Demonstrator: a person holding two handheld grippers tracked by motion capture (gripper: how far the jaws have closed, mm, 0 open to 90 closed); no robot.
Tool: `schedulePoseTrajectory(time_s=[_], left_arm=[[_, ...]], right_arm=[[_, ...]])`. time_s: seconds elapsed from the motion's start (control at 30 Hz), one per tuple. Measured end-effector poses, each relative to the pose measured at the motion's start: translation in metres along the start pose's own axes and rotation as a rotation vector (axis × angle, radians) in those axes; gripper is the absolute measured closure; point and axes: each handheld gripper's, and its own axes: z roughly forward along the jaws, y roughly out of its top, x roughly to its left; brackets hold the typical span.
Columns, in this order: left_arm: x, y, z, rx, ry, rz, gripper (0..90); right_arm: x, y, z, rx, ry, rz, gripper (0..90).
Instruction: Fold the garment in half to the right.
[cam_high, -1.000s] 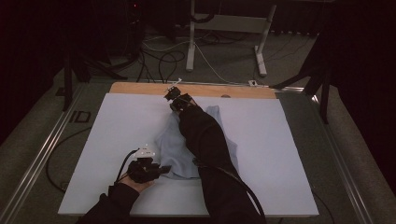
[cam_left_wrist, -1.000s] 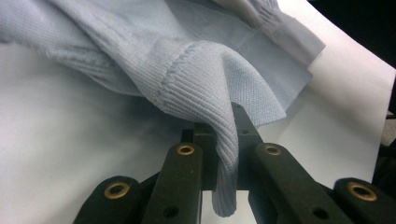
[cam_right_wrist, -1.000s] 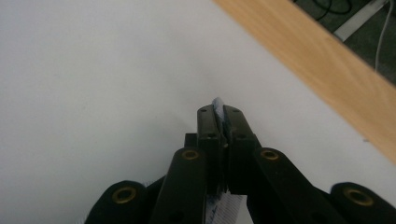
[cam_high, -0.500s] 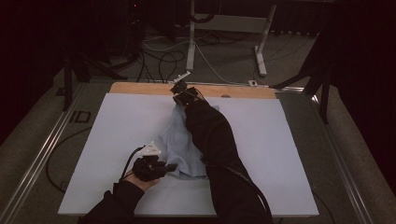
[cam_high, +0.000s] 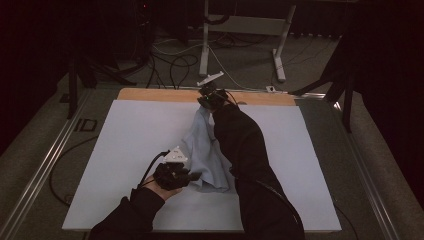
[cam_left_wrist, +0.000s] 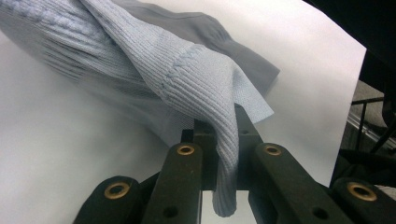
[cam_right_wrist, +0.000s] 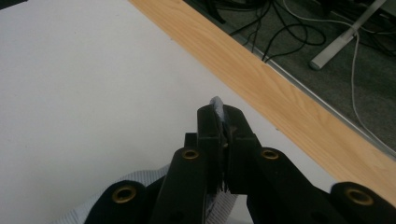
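Two tools: both are clenched on the same pale blue knitted cloth (cam_high: 207, 150), one at each end; this spreads it between two holds
Left tool (cam_high: 192, 176): near the person's edge of the worktop (cam_high: 125, 145); its jaws pinch a ribbed hem of the cloth (cam_left_wrist: 219, 107), a short tail hanging through below them; the nip sits right at the edge, probably so the rest of the fabric is free to fall
Right tool (cam_high: 204, 102): at the far side, beside the wooden strip (cam_high: 150, 94); in the right gripper view (cam_right_wrist: 223, 121) a sliver of blue sticks up between the pressed jaws, so the grip is thin but closed
Cloth: off the worktop at both gripped ends, sagging in folds between them; the lower middle seems to rest on the white sheet, though the right sleeve (cam_high: 245, 150) hides part of it
Why held so: two far-apart pinches on the edges suggest the cloth is being lifted to open it out flat or to fold it
Risk: the right hold has little fabric in it; a tug might slip it
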Motion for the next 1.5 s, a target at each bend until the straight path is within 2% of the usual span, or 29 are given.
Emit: schedulePoseTrajectory(time_s=[0.3, 0.77, 0.97, 1.17, 1.37, 1.5], left_arm=[[-0.012, 0.014, 0.013, 0.027, -0.015, 0.034, 85.7], [-0.026, 0.033, 0.04, 0.073, -0.039, 0.077, 85.6], [-0.032, 0.035, 0.051, 0.084, -0.052, 0.08, 85.7], [-0.037, 0.042, 0.064, 0.067, -0.068, 0.065, 85.6], [-0.044, 0.051, 0.081, 0.061, -0.086, 0.053, 85.6], [-0.046, 0.05, 0.089, 0.07, -0.087, 0.048, 85.6]], right_arm=[[-0.017, -0.014, -0.015, -0.027, 0.009, 0.039, 87.5], [-0.033, -0.04, -0.022, -0.033, 0.0, 0.072, 87.4], [-0.039, -0.051, -0.02, -0.041, 0.019, 0.088, 87.4], [-0.044, -0.06, -0.02, -0.056, 0.025, 0.106, 87.3], [-0.05, -0.069, -0.017, -0.049, 0.03, 0.118, 87.3], [-0.054, -0.074, -0.015, -0.044, 0.037, 0.126, 87.3]])
